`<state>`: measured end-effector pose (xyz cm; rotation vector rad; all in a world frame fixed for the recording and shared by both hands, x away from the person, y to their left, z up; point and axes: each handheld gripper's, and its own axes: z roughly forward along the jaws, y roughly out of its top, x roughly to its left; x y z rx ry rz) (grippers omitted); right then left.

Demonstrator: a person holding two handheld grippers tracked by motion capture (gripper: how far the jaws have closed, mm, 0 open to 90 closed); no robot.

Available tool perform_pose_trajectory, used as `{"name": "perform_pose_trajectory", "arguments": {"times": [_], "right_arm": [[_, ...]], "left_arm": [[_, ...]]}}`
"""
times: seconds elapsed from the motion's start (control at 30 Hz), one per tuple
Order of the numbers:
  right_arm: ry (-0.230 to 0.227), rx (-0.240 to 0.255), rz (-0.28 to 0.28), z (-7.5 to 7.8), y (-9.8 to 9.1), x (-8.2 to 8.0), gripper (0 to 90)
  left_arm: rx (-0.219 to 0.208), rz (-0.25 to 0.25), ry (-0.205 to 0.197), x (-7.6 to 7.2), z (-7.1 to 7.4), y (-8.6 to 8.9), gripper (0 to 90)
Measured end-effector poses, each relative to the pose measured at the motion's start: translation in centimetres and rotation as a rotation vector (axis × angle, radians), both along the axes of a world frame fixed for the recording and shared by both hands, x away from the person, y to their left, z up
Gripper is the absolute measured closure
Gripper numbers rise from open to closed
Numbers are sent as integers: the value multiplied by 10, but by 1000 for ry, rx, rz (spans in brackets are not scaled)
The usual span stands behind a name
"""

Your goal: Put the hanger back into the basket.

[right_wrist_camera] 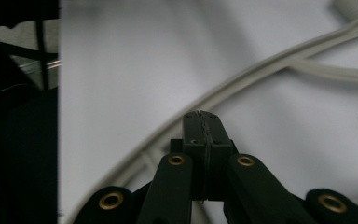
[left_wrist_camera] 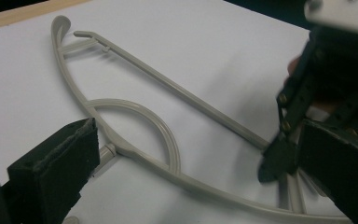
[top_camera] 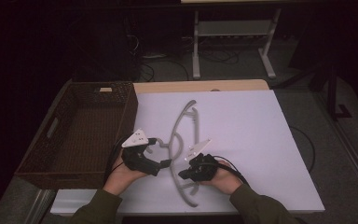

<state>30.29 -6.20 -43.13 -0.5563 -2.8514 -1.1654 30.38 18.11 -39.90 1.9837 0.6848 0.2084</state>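
A grey plastic hanger [top_camera: 182,122] lies flat on the white tabletop [top_camera: 247,135]. My left gripper [top_camera: 162,152] is at the hanger's left side and stands open, with the hanger's curved arm [left_wrist_camera: 135,114] and hook stem lying between its jaws. Neither of its pads [left_wrist_camera: 65,154] presses on the hanger. My right gripper [top_camera: 182,176] comes in from the right with its jaws shut together [right_wrist_camera: 202,122] and nothing between them. Its tip [left_wrist_camera: 272,165] is down by the hanger's straight bar [left_wrist_camera: 191,100]; I cannot tell whether it touches the bar.
A dark brown wicker basket [top_camera: 128,112] stands at the table's left, right beside my left hand. The table's front edge is just behind both forearms. A white-legged frame [top_camera: 196,46] stands on the floor beyond the table.
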Motion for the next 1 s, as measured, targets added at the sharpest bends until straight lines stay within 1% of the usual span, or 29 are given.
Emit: {"name": "perform_pose_trajectory", "arguments": {"times": [0.03, 0.07, 0.1, 0.13, 0.17, 0.2, 0.23, 0.27, 0.3, 0.33, 0.37, 0.4, 0.43, 0.47, 0.5, 0.53, 0.57, 0.6, 0.63, 0.67, 0.7, 0.73, 0.77, 0.83, 0.87, 0.97, 1.0], "right_arm": [[0, 0, 0, 0, 0, 0, 894], [-3, -9, -48, 5, -5, 7, 894], [-15, -12, -69, 7, -8, 12, 894], [-15, -12, -69, 7, -8, 12, 894], [-9, -8, -93, 10, -11, 17, 894], [-22, -5, -113, 12, -14, 23, 894], [-29, -13, -134, 14, -16, 29, 894], [-55, -28, -180, 18, -19, 44, 894], [-55, -28, -180, 18, -19, 44, 894], [-58, -18, -232, 22, -21, 60, 895], [-58, -18, -232, 22, -21, 60, 895], [-72, -17, -274, 25, -22, 78, 894], [-72, -17, -274, 25, -22, 78, 894], [-81, -14, -317, 28, -21, 95, 894], [-91, -16, -332, 28, -20, 104, 894], [-91, -16, -332, 28, -20, 104, 894], [-89, -19, -359, 29, -18, 112, 894], [-101, -17, -409, 30, -15, 127, 894], [-116, -29, -415, 29, -15, 136, 894], [-116, -29, -415, 29, -15, 136, 894], [-110, -39, -448, 27, -13, 150, 894], [-110, -39, -448, 27, -13, 150, 894], [-105, -49, -461, 25, -12, 157, 895], [-106, -65, -477, 20, -9, 168, 895], [-99, -87, -490, 16, -8, 177, 895], [-97, -105, -484, 11, -7, 182, 895], [-90, -116, -495, 6, -5, 185, 895]], "left_arm": [[-3, 1, 1, 0, 0, 0, 0], [-6, 1, 0, 0, 0, -1, 0], [0, -3, 1, 0, 0, 0, 0], [0, -3, 1, 0, 0, 0, 0], [-2, -3, -1, 0, 0, -1, 0], [-4, -3, 2, 0, 0, -1, 0], [0, -5, 0, 0, -1, -2, 0], [2, -6, 0, 0, -1, -2, 0], [5, -7, 1, 0, -1, -2, 0], [4, -7, 3, -1, -1, -2, 0], [3, -6, 3, -1, -2, -2, 0], [2, -6, 6, 0, -2, -2, 0], [7, -6, 10, 0, -1, -2, 0], [5, -6, 9, 0, -2, -2, 0], [-4, -2, 12, 0, -2, -2, 0], [5, -10, 5, 1, -2, -2, 0], [4, -8, 8, 1, -2, -2, 0], [7, -9, 6, 1, -3, -1, 0], [4, -8, 10, 1, -3, -1, 0], [-1, -7, 9, 1, -4, -1, 0], [1, -6, 9, 1, -4, -1, 0], [4, -6, 9, 1, -4, -1, 0], [9, -8, 8, 1, -4, 0, 0], [-3, -2, 10, 2, -4, 0, 0], [-6, -1, 10, 2, -4, 0, 0], [-6, -3, 10, 2, -5, 1, 0], [-5, -6, 11, 2, -5, 0, 0]]}}
